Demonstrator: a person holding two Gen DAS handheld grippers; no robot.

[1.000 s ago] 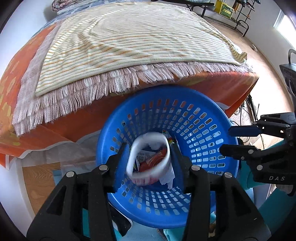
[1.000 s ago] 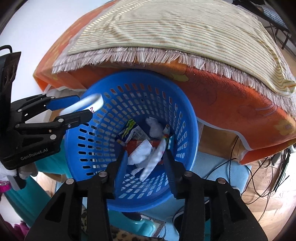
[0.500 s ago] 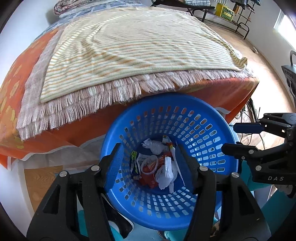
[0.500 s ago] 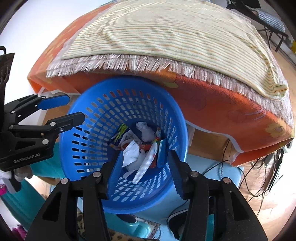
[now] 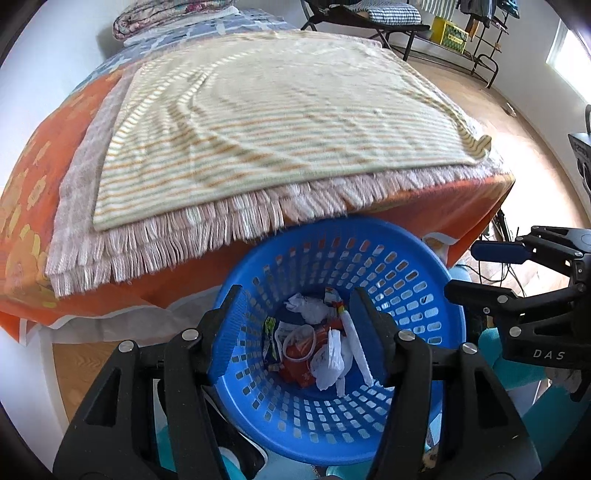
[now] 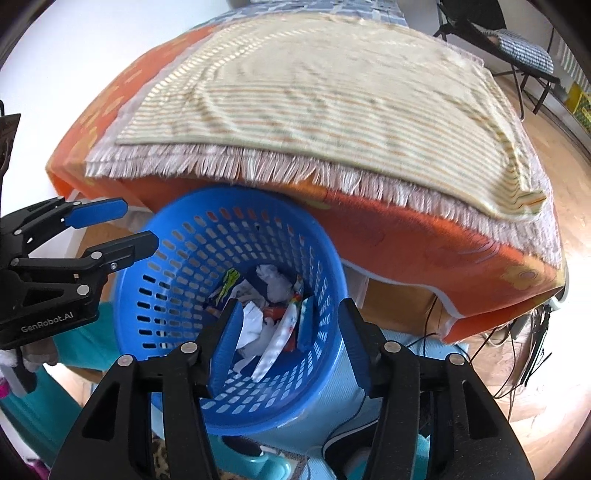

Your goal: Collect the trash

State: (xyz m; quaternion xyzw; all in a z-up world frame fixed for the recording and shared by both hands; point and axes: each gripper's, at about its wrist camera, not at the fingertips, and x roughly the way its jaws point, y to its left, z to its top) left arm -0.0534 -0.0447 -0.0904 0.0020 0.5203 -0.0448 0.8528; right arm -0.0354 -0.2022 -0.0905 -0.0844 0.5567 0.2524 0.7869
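Observation:
A round blue plastic basket [image 5: 417, 291] [image 6: 177, 258] stands on the floor against the bed. Trash [image 5: 314, 350] [image 6: 266, 306] lies in its bottom: crumpled white paper, a red wrapper, a white ring, a green-and-yellow packet. My left gripper [image 5: 295, 332] is open and empty above the basket's near rim; it also shows in the right wrist view [image 6: 125, 229]. My right gripper [image 6: 291, 339] is open and empty over the basket's right side; it also shows in the left wrist view [image 5: 469, 269].
The bed, with an orange sheet [image 5: 22, 199] [image 6: 424, 243], carries a striped fringed blanket [image 5: 258, 122] [image 6: 314, 92] that overhangs the basket. Wooden floor [image 5: 509, 110] and black chair frames [image 5: 369, 22] lie beyond. Cables [image 6: 532, 347] trail on the floor at right.
The left gripper opened and let the white ring fall into the basket. Both grippers have risen and drawn back a little from the basket.

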